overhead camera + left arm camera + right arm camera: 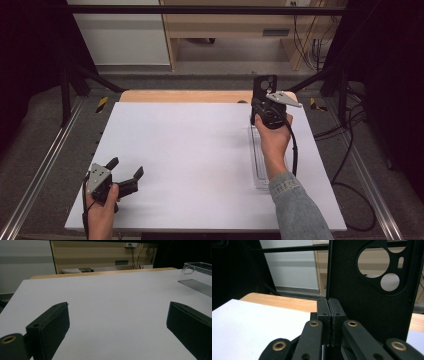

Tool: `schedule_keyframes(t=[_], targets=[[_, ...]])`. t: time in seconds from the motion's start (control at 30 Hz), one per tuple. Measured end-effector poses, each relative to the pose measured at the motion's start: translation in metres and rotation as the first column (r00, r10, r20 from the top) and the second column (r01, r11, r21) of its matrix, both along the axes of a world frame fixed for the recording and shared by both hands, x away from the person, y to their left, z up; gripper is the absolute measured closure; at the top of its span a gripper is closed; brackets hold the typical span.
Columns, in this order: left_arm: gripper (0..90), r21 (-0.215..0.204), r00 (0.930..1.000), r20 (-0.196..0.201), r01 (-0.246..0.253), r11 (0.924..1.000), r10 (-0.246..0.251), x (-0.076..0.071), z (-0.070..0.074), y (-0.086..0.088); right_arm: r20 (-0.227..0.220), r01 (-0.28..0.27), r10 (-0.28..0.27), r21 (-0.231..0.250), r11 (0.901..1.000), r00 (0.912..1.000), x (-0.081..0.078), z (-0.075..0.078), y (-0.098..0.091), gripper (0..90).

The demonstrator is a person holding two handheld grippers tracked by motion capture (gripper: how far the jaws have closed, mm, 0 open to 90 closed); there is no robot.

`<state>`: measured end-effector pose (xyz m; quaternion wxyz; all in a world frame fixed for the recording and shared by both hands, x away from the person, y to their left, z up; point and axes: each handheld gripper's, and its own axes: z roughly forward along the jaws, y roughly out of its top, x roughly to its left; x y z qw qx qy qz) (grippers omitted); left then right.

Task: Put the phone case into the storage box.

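One left tool (126,171) is resting near the tabletop's (190,150) front edge, jaws gaping wide, gripping nothing. One clear plastic tray (259,165) is lying farther right. One right tool (264,102) is clamping one black phone case (264,86) upright above the far edge.

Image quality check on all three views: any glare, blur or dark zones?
High view: white table evenly lit, sides black, clear tray faint. Left gripper view: left tongs soft and near, background sharper, tray edge glints. Right gripper view: right tongs and black phone case dark, bright backdrop through cutouts.
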<state>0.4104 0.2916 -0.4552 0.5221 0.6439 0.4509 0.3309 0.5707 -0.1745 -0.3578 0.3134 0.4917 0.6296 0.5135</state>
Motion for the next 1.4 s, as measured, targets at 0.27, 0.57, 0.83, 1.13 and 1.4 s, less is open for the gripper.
schedule_keyframes(t=[0.27,0.57,0.83,1.13,1.4], targets=[[4.7,0.004,0.9999,-0.002,0.01,0.9999,-0.01,0.0,0.0,-0.001,0.004,0.024,-0.024,-0.012,0.9996,0.9997,0.005,-0.009,-0.004,88.5],[4.6,0.006,0.9999,-0.002,0.015,0.9999,-0.015,0.0,0.0,-0.003,-0.012,0.047,-0.048,-0.024,0.9986,0.9988,0.011,-0.018,-0.008,88.5],[4.6,0.007,0.9999,-0.001,0.016,0.9998,-0.016,0.0,0.0,-0.003,-0.027,0.061,-0.061,-0.025,0.9978,0.9977,0.018,-0.025,-0.009,88.5],[4.6,0.009,0.9999,-0.001,0.017,0.9998,-0.017,0.0,0.0,-0.004,-0.038,0.067,-0.068,-0.031,0.9973,0.997,0.022,-0.031,-0.008,88.5],[4.6,0.011,0.9998,-0.001,0.019,0.9998,-0.019,0.0,0.0,-0.004,-0.026,0.071,-0.072,-0.031,0.997,0.9971,0.022,-0.032,-0.009,88.5]])
